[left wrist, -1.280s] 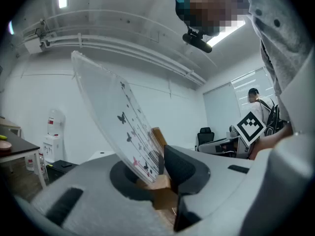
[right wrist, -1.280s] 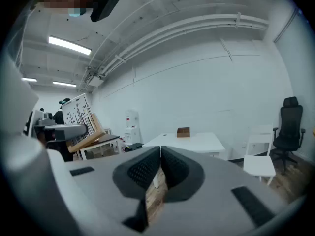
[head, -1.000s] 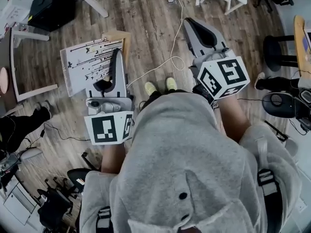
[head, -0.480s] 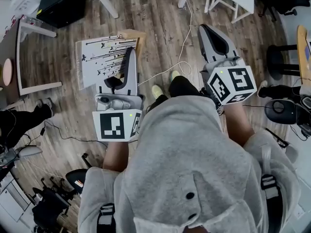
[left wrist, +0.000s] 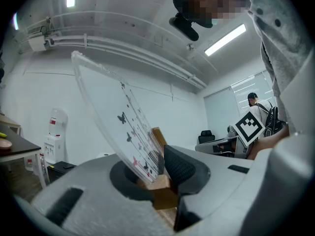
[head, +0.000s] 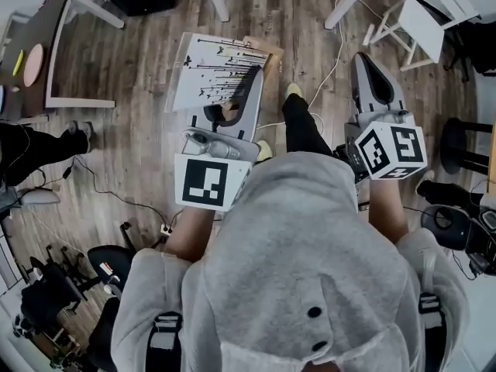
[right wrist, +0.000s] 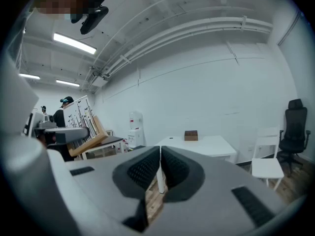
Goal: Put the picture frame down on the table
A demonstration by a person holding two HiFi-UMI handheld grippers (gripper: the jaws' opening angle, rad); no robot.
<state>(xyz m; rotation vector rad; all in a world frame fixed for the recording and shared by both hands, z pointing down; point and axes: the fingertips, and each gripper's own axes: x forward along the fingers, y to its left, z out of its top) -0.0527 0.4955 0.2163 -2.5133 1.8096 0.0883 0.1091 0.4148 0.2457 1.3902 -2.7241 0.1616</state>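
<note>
Left gripper (head: pixel 246 84) has its jaws a little apart and clamped on the pale wooden edge of the white picture frame with black lines and small butterflies (head: pixel 213 72), and nothing else supports it. In the left gripper view the glazed panel (left wrist: pixel 118 127) rises from the jaws and leans away to the left, so most of the frame lies ahead of and to the left of the grip, over the brown plank floor (head: pixel 139 146). Right gripper (head: pixel 370 64) is level beside it, well apart from the frame, jaws together on nothing. A white table (right wrist: pixel 197 144) stands ahead, well apart, and a dark table (head: pixel 58 45) lies off to the left. The set-down probably falls to the left hand.
</note>
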